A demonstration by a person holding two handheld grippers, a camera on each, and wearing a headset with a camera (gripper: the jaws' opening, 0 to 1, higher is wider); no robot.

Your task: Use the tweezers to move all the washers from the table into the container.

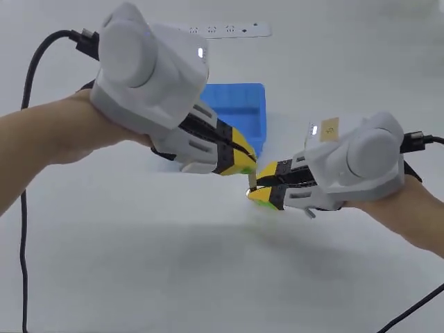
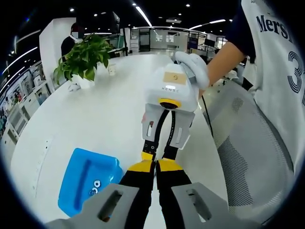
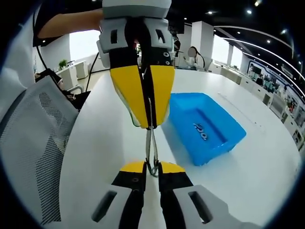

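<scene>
The left gripper [image 3: 148,125] was squeezed shut on the tweezers [image 3: 151,148]. The tweezers lay in a straight line from its tips to the right gripper [image 3: 152,166], so the two were nose to nose. The right gripper's jaws were almost together around the other end, but I could not tell if they pinched it. The blue container [image 3: 221,145] sat off to one side, closer to the left gripper, with washers [image 3: 200,131] inside it.
</scene>
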